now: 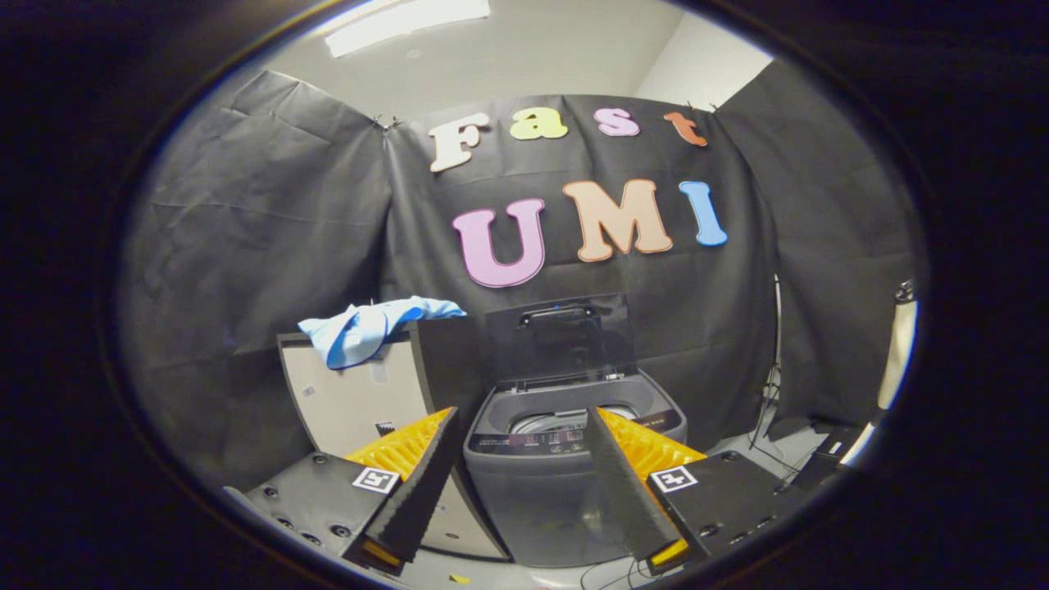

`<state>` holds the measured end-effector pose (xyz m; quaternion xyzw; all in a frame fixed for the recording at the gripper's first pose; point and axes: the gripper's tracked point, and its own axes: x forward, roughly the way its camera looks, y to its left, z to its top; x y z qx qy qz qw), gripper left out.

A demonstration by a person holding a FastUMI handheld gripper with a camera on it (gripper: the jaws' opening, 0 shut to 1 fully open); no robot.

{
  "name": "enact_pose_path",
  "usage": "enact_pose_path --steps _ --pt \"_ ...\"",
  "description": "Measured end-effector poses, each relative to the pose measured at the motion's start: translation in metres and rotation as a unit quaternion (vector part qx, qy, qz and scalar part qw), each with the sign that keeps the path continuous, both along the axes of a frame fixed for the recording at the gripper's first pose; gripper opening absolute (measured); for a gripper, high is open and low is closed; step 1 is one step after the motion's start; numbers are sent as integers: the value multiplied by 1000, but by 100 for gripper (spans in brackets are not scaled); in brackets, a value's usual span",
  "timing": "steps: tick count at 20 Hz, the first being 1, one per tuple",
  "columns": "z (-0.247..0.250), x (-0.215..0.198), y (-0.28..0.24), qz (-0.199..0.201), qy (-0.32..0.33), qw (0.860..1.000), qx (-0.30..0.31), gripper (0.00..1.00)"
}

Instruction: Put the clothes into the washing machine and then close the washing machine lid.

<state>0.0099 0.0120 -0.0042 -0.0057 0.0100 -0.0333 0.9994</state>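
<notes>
The tool (520, 459) stands wide open, fingers apart and holding nothing. Between and beyond them sits a small grey top-loading washing machine (565, 483), its dark translucent lid (561, 338) raised upright. A light blue cloth garment (369, 328) drapes over the top edge of a beige box (348, 401) just beside the machine.

A pale box (352, 401) stands before black cloth (246, 229) (ceiling light (406, 20) above).

You see the grey top-loading washing machine (565, 475) at lower centre, its dark lid (561, 340) raised upright and the drum open. The light blue clothes (373, 328) lie crumpled left of centre, draped over a pale box's top edge.
</notes>
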Motion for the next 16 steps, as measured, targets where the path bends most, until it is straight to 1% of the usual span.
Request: enact_pose_path --steps 2,4,6,7,9,12,16 --pt "9 8 8 -6 7 1000 4 95" --pt "22 20 18 -17 9 1000 22 95" --pt "29 39 29 -37 39 996 64 96" --pt "32 50 41 -40 56 993 93 96" --pt "53 78 75 -7 71 989 129 96" --pt "93 122 104 10 67 991 117 97" --pt "122 180 157 43 79 994 61 97"
